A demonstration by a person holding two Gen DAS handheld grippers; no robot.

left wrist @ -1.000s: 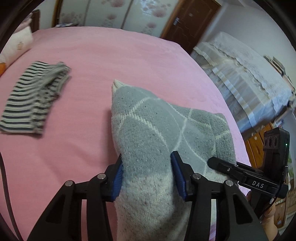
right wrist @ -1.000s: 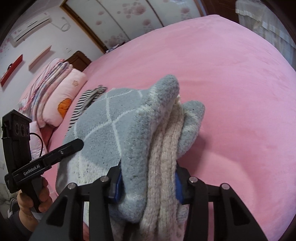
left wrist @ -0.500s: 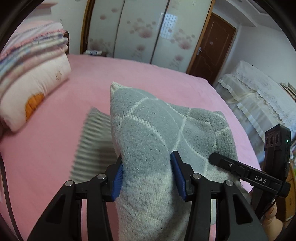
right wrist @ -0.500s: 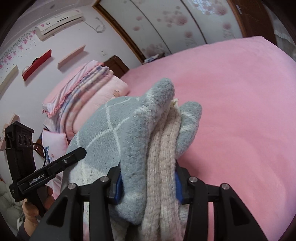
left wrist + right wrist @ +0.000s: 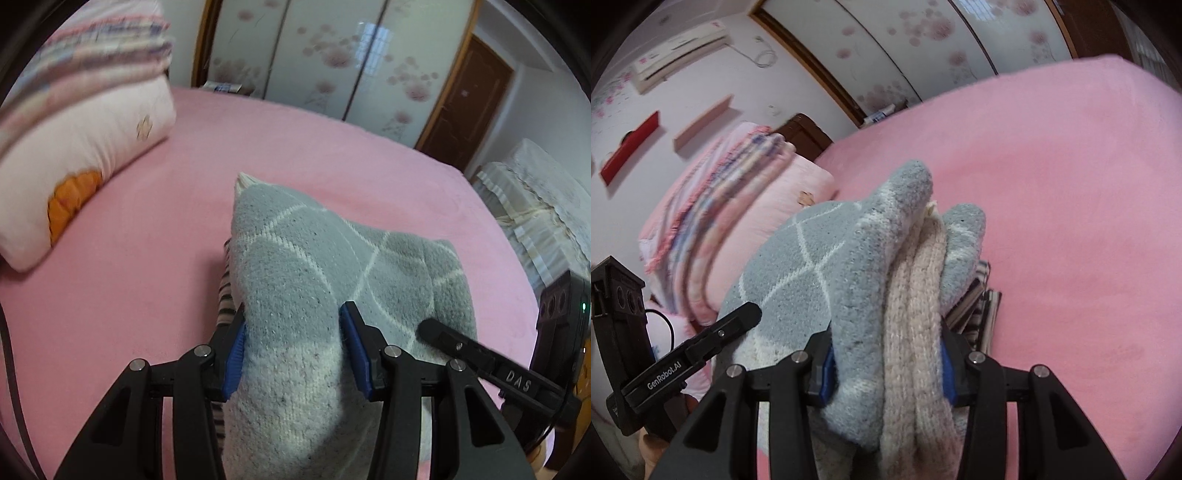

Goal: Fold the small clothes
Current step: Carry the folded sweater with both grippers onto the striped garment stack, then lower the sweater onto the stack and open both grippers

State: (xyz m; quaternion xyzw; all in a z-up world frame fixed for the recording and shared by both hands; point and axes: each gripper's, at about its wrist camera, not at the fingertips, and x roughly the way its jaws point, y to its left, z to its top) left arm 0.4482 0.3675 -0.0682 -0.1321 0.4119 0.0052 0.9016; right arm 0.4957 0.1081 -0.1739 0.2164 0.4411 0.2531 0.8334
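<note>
On right tool (image 5: 513, 376): "DAS" lettering.

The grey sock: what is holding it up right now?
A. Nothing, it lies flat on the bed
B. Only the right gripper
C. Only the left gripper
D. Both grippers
D: the left gripper pinches one end of the grey sock between its blue pads, and the right gripper pinches the other end.

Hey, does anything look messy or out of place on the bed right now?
Nothing is spilled or damaged. The folded grey sweater, gripped by both grippers, hangs over the striped garment on the pink bed, hiding most of it.
</note>
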